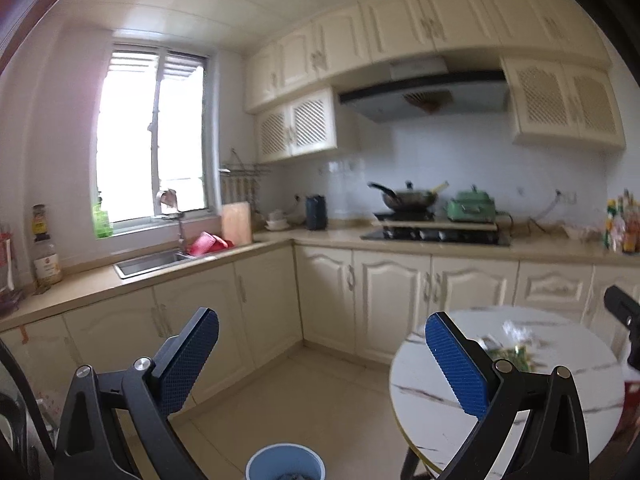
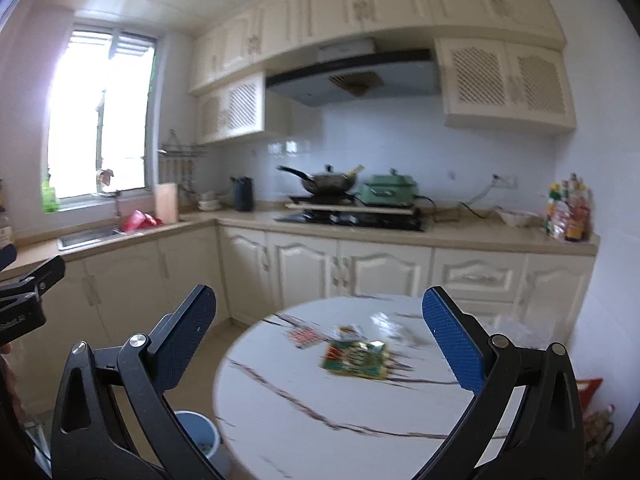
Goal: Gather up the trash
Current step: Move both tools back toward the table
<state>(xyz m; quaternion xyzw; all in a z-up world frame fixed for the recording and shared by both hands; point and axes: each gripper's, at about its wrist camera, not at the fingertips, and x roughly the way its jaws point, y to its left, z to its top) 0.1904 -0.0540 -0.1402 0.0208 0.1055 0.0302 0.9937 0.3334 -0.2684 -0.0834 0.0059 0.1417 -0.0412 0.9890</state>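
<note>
One round marble table (image 2: 304, 408) carries the trash: one green and gold wrapper (image 2: 356, 360) near the middle, one red and white wrapper (image 2: 303, 337) toward the far left edge, and one small blurred wrapper (image 2: 350, 332) between them at the far edge; more pieces are too blurred to count. One blue bin (image 1: 285, 462) stands on the floor. On the counter (image 2: 460, 236) there is one wok (image 2: 328, 184), one green cooker (image 2: 390, 194), one cutting board (image 2: 166, 202), one sink (image 1: 152, 263). Two grippers show, the left gripper (image 1: 320, 354) and the right gripper (image 2: 318, 344), each with two fingers spread wide and nothing between.
</note>
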